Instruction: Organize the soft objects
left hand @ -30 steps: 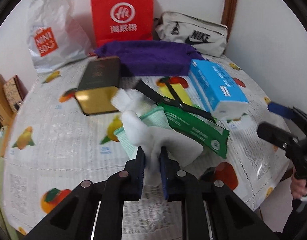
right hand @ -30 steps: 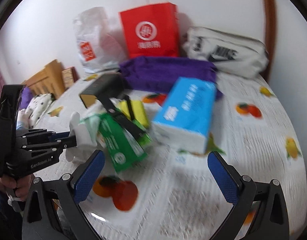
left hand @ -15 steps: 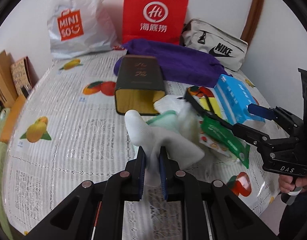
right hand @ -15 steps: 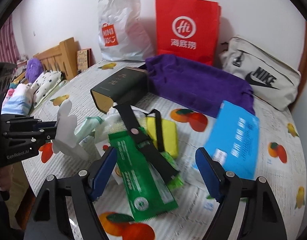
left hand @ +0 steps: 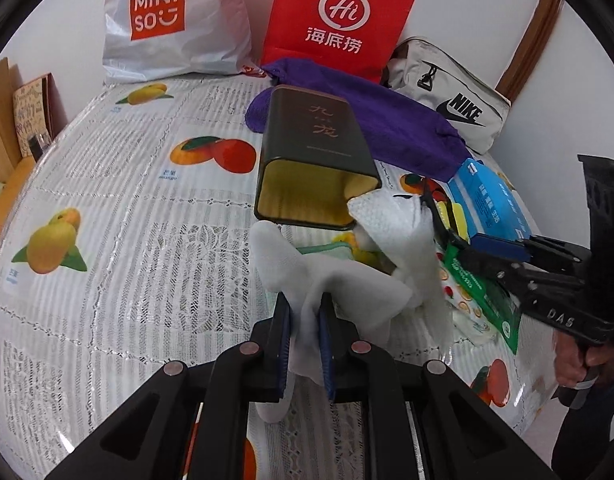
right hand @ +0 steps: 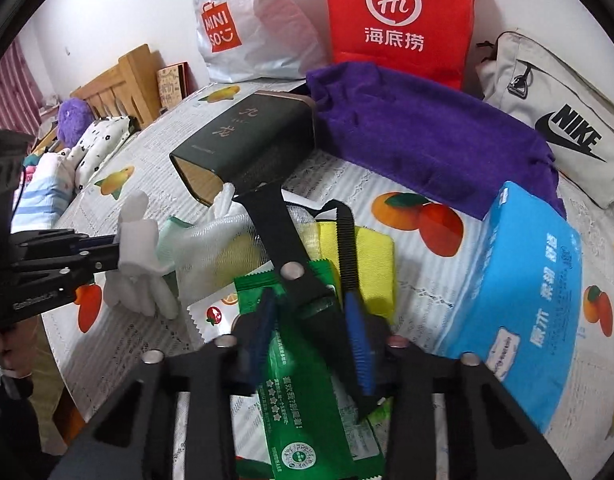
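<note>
Tightly pinched between the left gripper's (left hand: 305, 334) blue pads is a white cloth (left hand: 339, 280), which bunches up just ahead of the fingertips and hangs a little below them. Straight ahead of that gripper, past the cloth, a dark tin (left hand: 315, 156) lies on its side with its open gold mouth facing the camera; a corner of white mesh (left hand: 391, 216) touches the tin's lower right rim. Beyond the tin lies a purple towel (left hand: 371, 120), and behind that stand a red bag (left hand: 339, 16) and a white bag (left hand: 175, 20). A grey pouch (left hand: 451, 96) sits far ahead to the right.

To the right of the left gripper, the right gripper (right hand: 311, 336) reaches into the pile. Its jaws are closing, with a black strap (right hand: 283, 236) and the upper end of a green packet (right hand: 303, 384) lying between the blue pads; whether the pads already press on them cannot be told. From the right wrist view, a yellow cloth (right hand: 371, 256) lies just ahead of the fingertips, partly under the strap, and a blue tissue pack (right hand: 519, 292) sits close on the right. The cloth in the left gripper shows off to the left, just beside the mesh. Everything rests on a fruit-print tablecloth (left hand: 119, 208). A hand (left hand: 579, 360) holds the right gripper's handle at the left view's right edge.
</note>
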Tool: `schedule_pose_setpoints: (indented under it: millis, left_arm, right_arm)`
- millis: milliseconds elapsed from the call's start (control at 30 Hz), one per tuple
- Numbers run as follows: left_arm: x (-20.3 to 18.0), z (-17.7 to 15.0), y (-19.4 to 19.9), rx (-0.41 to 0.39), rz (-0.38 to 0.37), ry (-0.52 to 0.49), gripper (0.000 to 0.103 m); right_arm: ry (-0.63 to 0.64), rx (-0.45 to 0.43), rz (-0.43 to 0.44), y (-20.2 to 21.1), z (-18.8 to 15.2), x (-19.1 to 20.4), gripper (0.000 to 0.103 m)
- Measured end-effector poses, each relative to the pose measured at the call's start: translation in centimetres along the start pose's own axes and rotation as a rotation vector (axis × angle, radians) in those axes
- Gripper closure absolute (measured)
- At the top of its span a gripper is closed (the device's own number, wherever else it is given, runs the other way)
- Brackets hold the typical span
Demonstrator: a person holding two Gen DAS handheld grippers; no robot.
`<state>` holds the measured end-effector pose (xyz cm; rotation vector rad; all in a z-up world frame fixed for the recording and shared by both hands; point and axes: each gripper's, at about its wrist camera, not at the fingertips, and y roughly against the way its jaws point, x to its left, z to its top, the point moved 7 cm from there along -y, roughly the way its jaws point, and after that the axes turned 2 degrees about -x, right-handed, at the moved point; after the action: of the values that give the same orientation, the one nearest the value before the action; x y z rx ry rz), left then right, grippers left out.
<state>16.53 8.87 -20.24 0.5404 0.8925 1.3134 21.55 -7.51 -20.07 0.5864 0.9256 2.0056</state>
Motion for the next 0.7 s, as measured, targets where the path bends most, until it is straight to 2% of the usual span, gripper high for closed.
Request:
schedule_pose_setpoints:
  millis: [33, 67, 100, 333, 433, 500, 567, 633, 700]
  left_arm:
    - [0.1, 0.0, -0.2, 0.005, -0.001, 0.003, 0.090]
    - [0.3, 0.0, -0.3, 0.008, -0.001, 0.007, 0.090]
    - [0.4, 0.0, -0.5, 0.013, -0.006, 0.011, 0.090]
    - [0.5, 0.2, -1.5, 0.024, -0.033, 0.028, 0.090]
    - [0.3, 0.2, -1.7, 0.020, -0.031, 0.017, 0.090]
    - [0.3, 0.3, -1.8, 0.020, -0.036, 0.023, 0.089]
    - [0.3, 0.3, -2.0, 0.022, -0.044, 0.032, 0.088]
    - [0.3, 0.5, -2.0, 0.021, -0.047, 0.039, 0.087]
    - [0.2, 0.5, -2.1, 0.021, -0.051, 0.036, 0.082]
  right_arm:
    - [-0.001, 0.008, -0.008, 0.2, 0.0, -0.2, 0.078]
    - [-0.001, 0.012, -0.013, 0.3, 0.1, -0.2, 0.088]
    - [-0.002, 0.016, -0.017, 0.4, 0.1, -0.3, 0.090]
    - [-0.030, 0.070, -0.034, -0.6, 0.0, -1.3, 0.090]
    - [-0.040, 0.077, -0.046, -1.0, 0.2, -1.7, 0.085]
    - [-0.033, 0.083, -0.076, -1.1, 0.4, -2.1, 0.067]
    - [-0.036, 0.080, -0.105, -1.4, 0.4, -2.7, 0.060]
    - [-0.049, 0.077, -0.083, -1.6, 0.5, -2.9, 0.062]
    - [-0.050, 0.089, -0.063, -1.8, 0.5, -2.8, 0.071]
